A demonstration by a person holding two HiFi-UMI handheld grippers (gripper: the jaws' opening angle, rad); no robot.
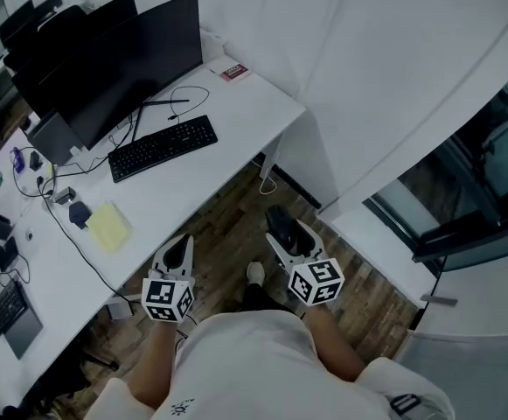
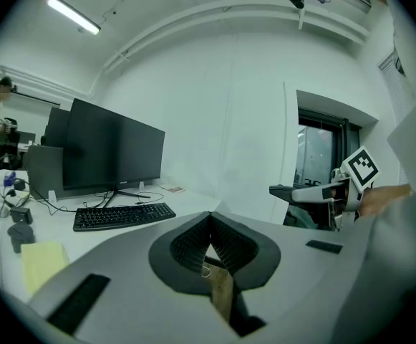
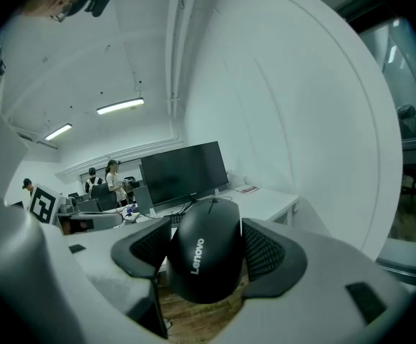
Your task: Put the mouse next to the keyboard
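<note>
A black mouse (image 3: 206, 253) sits between the pads of my right gripper (image 3: 206, 258), which is shut on it. In the head view that gripper (image 1: 286, 231) hangs over the wooden floor, right of the white desk (image 1: 236, 116), with the mouse (image 1: 281, 220) dark at its tip. The black keyboard (image 1: 163, 147) lies on the desk in front of a dark monitor (image 1: 114, 59), and shows again in the left gripper view (image 2: 124, 216). My left gripper (image 1: 177, 255) hovers by the desk's near edge; its jaws (image 2: 209, 244) are shut with nothing between them.
A yellow notepad (image 1: 108, 227) and a small black adapter (image 1: 80, 213) with cables lie left of the keyboard. A red-and-white card (image 1: 233, 72) rests at the desk's far corner. White wall panels and a glass partition (image 1: 481, 182) stand to the right. People stand at far desks.
</note>
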